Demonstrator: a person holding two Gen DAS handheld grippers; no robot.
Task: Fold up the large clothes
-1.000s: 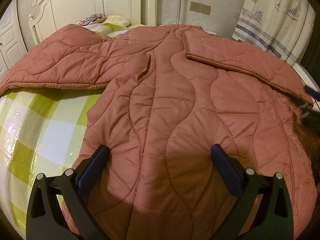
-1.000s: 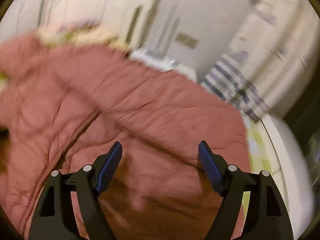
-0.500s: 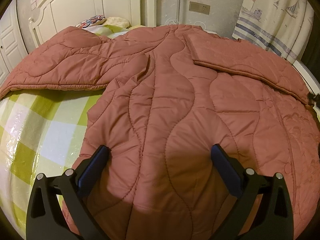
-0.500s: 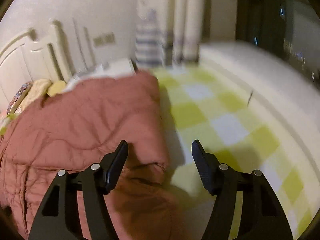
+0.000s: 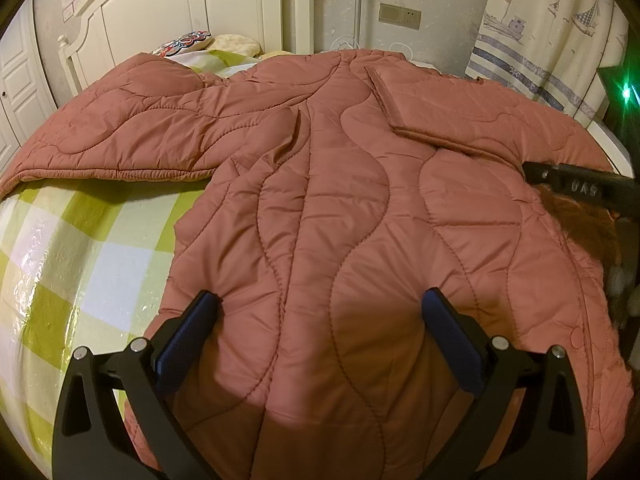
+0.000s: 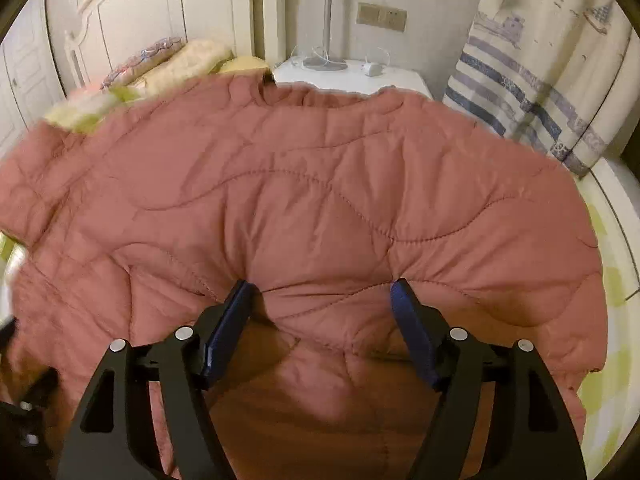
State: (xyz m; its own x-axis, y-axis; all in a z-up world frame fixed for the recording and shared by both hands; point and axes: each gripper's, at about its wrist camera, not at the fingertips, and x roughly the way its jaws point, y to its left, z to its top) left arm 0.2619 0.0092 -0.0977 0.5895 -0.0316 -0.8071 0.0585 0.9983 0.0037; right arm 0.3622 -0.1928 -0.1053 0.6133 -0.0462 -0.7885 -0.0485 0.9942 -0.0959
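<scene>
A large rust-pink quilted jacket (image 5: 340, 200) lies spread back-up on the bed. Its left sleeve (image 5: 132, 136) stretches out to the left; its right sleeve (image 5: 472, 120) is folded in over the back. My left gripper (image 5: 320, 320) is open and hovers over the jacket's near hem. My right gripper (image 6: 322, 300) is open, its fingers straddling the folded sleeve's edge (image 6: 332, 280). The right gripper's body shows at the right edge of the left wrist view (image 5: 580, 188).
The bed has a green-and-white checked cover (image 5: 80, 264) and a white headboard (image 5: 192, 4) with pillows (image 5: 208, 42). A white nightstand (image 6: 352, 74) with cables stands behind, a sailboat curtain (image 5: 552, 40) to the right. The bed's right edge (image 6: 616, 264) is near.
My right gripper swung from facing the bare checked bed back onto the jacket's folded sleeve and now shows in the left view. The left gripper has barely moved.
</scene>
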